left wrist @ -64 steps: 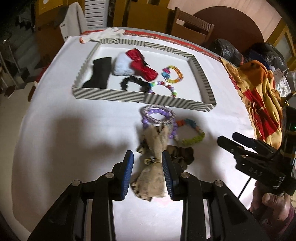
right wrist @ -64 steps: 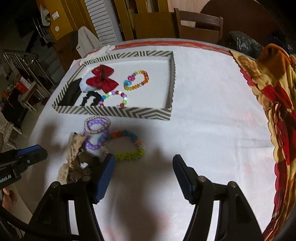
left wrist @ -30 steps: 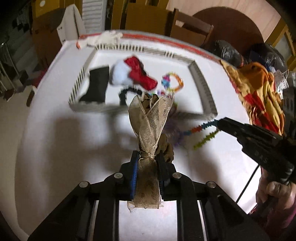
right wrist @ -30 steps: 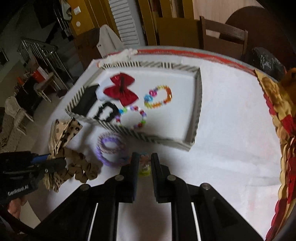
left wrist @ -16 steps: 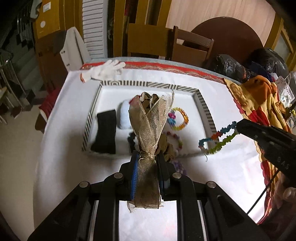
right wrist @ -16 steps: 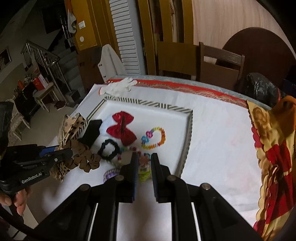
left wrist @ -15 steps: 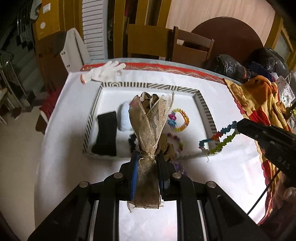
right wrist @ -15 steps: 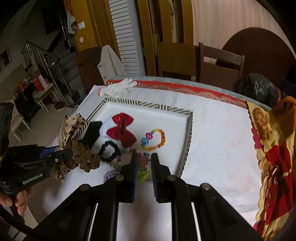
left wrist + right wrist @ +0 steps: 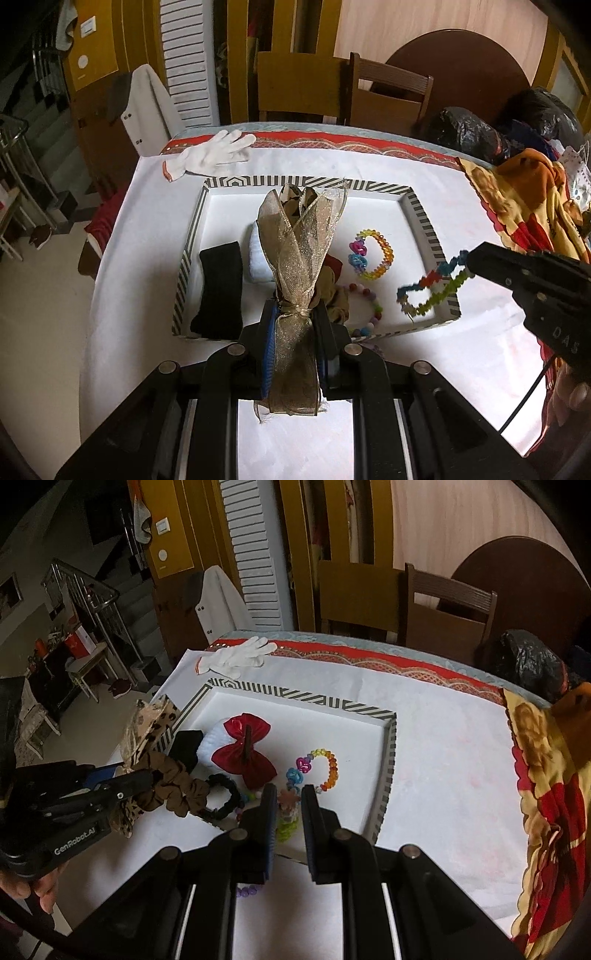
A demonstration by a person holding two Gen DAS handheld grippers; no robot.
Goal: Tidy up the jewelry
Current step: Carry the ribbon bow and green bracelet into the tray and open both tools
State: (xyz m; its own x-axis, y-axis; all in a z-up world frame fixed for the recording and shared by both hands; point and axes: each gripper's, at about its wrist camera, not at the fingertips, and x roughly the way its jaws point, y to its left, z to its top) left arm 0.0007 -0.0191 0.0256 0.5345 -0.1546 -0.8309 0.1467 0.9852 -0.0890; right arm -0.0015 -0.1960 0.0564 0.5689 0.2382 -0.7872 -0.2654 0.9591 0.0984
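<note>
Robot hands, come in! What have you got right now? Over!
Left gripper shut on gold ribbon scrunchie, lifted over the tray. Right gripper shut on flower-bead bracelet, hanging at tray's near corner. Nothing blocking.

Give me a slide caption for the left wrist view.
Left gripper holds a gold ribbon scrunchie above the striped tray; right gripper dangles a colorful bracelet.

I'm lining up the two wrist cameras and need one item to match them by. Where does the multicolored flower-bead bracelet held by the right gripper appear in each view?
Left wrist view: the flower-bead bracelet hangs at right of centre from the right gripper, over the tray's right corner.
Right wrist view: it sits low in the centre, pinched in the right gripper, mostly hidden.
Shared landmark: the striped tray.
</note>
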